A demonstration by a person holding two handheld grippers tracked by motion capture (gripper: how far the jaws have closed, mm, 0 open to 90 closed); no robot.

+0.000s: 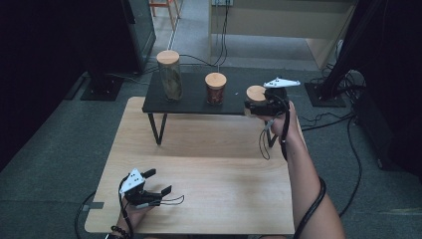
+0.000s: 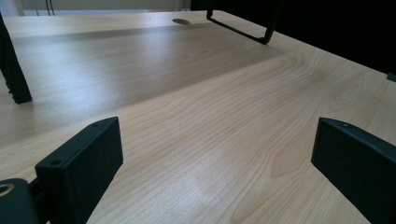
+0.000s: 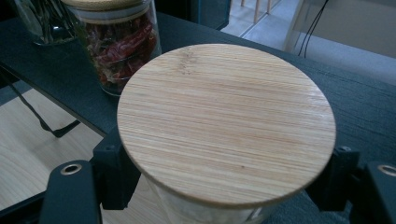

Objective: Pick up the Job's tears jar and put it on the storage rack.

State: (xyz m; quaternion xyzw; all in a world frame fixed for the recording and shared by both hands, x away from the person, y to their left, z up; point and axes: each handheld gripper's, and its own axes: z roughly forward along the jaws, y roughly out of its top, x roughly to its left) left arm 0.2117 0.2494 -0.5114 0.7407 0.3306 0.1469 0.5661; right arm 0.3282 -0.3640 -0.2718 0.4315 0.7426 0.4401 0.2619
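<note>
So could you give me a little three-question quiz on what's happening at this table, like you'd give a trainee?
1. True or false: the right hand-held gripper is clamped on a jar with a bamboo lid.
2. How many lidded jars are at the black shelf?
3. The left hand-held gripper is: A) holding a jar B) open above the wooden table C) on the shelf.

Key: 1 true. 2 three: the tall jar, the chilli jar and the gripped one. 3 B.

Black grippers are trailing cables.
I'm seeing grey triangular plates topping the left gripper [image 1: 158,182] and right gripper [image 1: 251,105], a beaded bracelet [image 1: 117,231] circling my left wrist.
</note>
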